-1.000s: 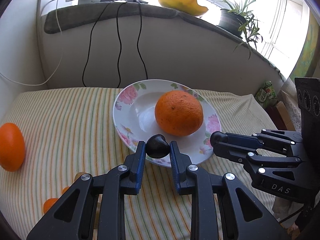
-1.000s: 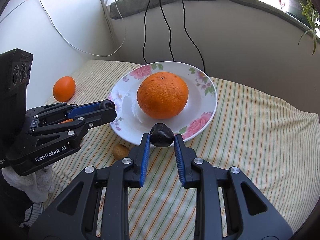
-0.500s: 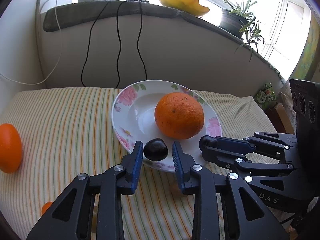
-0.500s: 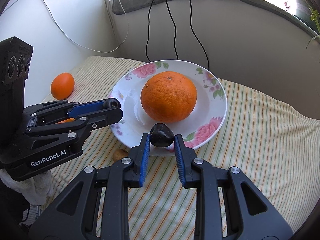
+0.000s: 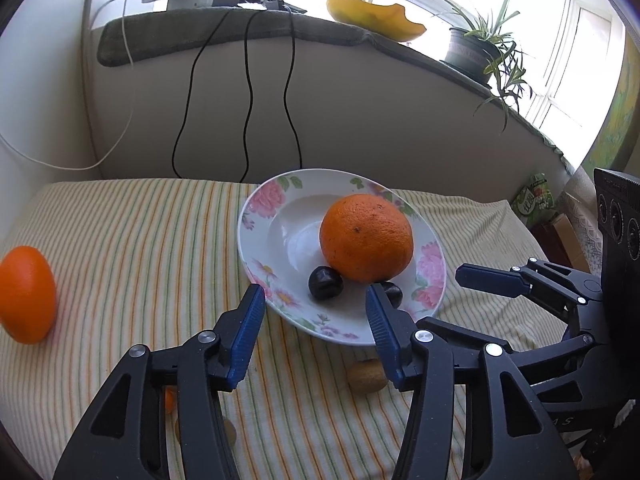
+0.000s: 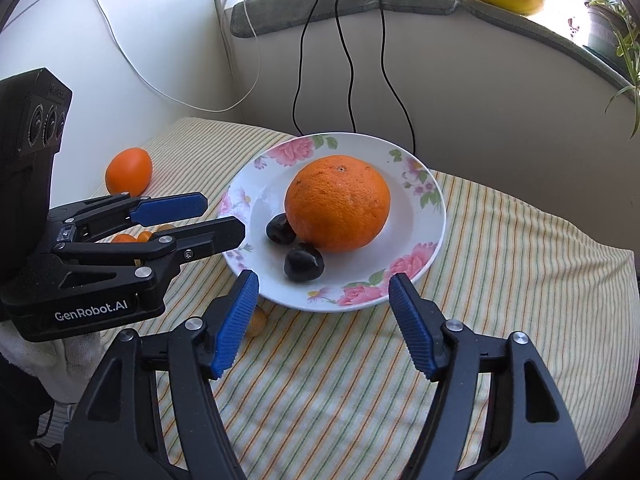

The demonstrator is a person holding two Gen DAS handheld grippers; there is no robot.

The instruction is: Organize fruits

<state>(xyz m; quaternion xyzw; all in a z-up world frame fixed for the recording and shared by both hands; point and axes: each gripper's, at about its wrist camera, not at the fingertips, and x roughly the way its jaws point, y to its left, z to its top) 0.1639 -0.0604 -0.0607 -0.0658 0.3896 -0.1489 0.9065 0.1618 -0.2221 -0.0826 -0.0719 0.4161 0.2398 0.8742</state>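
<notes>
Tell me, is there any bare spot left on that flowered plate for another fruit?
Yes. The plate is bare on its far left, between the big orange and the rose-painted rim, and on the right beyond the orange. The near side is crowded: two dark fruits sit against the orange. The striped cloth right of the plate is bare too.

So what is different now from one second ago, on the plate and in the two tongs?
Both tongs let go. The left tongs and the right tongs each held a dark fruit a second ago; now their jaws are opening with nothing between them, and the two dark fruits lie on the plate beside the large orange. Plate, large orange and the small orange on the cloth stayed.
</notes>
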